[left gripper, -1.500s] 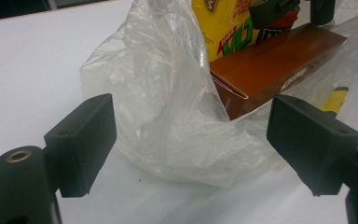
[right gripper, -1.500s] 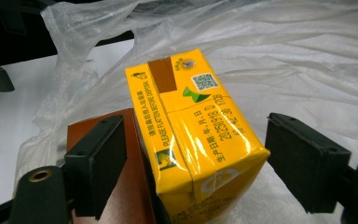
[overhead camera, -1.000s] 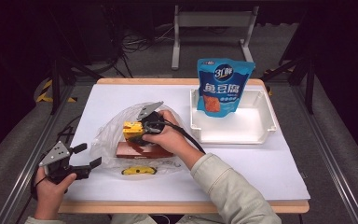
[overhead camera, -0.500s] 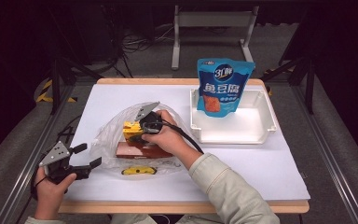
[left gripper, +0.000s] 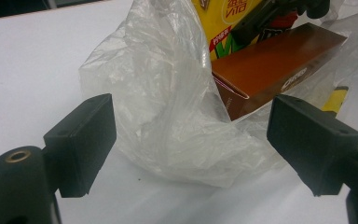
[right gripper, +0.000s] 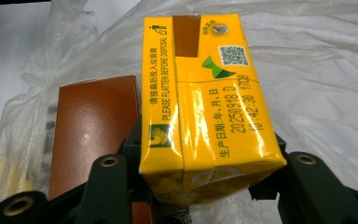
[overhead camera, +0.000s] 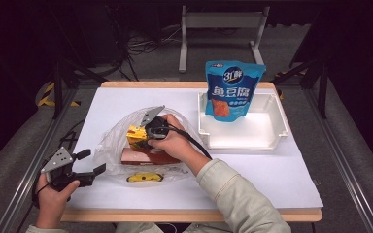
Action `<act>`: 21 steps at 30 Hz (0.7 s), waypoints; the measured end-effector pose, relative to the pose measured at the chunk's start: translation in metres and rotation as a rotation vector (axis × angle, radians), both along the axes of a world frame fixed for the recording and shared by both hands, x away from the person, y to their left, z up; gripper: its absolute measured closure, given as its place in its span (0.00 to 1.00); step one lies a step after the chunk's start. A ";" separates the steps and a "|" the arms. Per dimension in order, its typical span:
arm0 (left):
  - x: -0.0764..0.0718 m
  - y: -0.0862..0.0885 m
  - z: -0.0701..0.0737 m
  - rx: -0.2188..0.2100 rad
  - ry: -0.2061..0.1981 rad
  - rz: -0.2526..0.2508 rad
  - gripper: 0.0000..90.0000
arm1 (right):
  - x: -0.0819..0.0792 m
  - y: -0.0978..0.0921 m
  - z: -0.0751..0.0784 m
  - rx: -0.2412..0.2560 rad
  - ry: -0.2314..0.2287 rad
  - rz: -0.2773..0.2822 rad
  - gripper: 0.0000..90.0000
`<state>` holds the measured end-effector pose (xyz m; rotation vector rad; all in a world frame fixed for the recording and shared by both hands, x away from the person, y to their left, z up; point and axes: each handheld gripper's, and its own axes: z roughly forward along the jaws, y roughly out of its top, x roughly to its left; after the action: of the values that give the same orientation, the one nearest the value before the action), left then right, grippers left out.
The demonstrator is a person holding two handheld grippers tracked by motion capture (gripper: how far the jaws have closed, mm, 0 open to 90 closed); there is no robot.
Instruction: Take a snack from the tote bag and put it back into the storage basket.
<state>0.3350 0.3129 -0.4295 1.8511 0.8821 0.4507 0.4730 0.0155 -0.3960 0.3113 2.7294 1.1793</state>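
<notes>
A clear plastic bag (overhead camera: 126,141) lies crumpled left of the table's middle. In its mouth my right gripper (overhead camera: 144,135) is shut on a yellow drink carton (overhead camera: 137,134), gripped by its lower end between the jaws (right gripper: 205,116). A brown box (overhead camera: 148,157) lies flat beside and under the carton (right gripper: 91,135). A small yellow packet (overhead camera: 144,177) rests near the bag's front edge. My left gripper (overhead camera: 88,163) stands open at the table's front left, its jaws wide apart facing the bag (left gripper: 177,112), with the brown box (left gripper: 279,65) and carton (left gripper: 223,23) beyond.
A white tray (overhead camera: 267,133) sits at the right rear with a blue snack pouch (overhead camera: 233,90) standing upright in it. The white tabletop (overhead camera: 272,174) extends in front of the tray. A metal stand (overhead camera: 221,29) stands behind the table.
</notes>
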 end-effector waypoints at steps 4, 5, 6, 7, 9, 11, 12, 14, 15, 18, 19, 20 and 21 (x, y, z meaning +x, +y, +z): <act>0.000 0.000 0.000 0.000 0.000 0.000 0.18 | -0.001 0.000 0.000 -0.002 -0.002 -0.004 0.60; 0.000 0.000 0.000 0.000 0.000 0.000 0.18 | -0.001 0.000 0.000 -0.002 -0.002 -0.004 0.60; 0.000 0.000 0.000 -0.001 0.000 0.001 0.18 | -0.001 0.000 0.001 0.000 -0.007 -0.003 0.60; 0.000 0.000 0.000 -0.002 0.000 0.001 0.18 | -0.002 0.001 0.002 0.005 -0.015 -0.004 0.61; 0.000 0.000 0.000 -0.001 0.001 0.001 0.18 | -0.004 0.001 0.004 0.011 -0.025 -0.005 0.61; 0.000 0.000 0.000 0.001 0.000 0.000 0.18 | -0.004 0.001 0.005 0.015 -0.034 -0.001 0.61; 0.000 0.000 0.000 0.004 -0.001 -0.001 0.18 | -0.005 0.001 0.007 0.013 -0.038 0.000 0.61; 0.000 0.000 0.000 0.001 0.000 0.001 0.18 | -0.006 -0.001 0.011 0.022 -0.045 0.000 0.61; 0.000 0.000 0.000 0.001 0.000 0.000 0.18 | -0.007 -0.002 0.012 0.027 -0.044 -0.002 0.61; 0.000 0.000 0.000 0.002 -0.002 0.000 0.18 | -0.008 -0.004 0.018 0.038 -0.052 0.000 0.61; 0.000 0.000 0.000 0.000 -0.001 0.000 0.18 | -0.009 -0.005 0.019 0.042 -0.053 0.000 0.61; 0.000 0.000 0.000 0.001 -0.002 0.000 0.18 | -0.009 -0.005 0.021 0.043 -0.058 0.001 0.61; 0.000 0.000 0.000 0.003 -0.003 0.001 0.18 | -0.010 -0.006 0.023 0.049 -0.057 0.000 0.61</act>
<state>0.3350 0.3128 -0.4297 1.8529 0.8804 0.4552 0.4634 0.0096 -0.3730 0.2788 2.6555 1.2376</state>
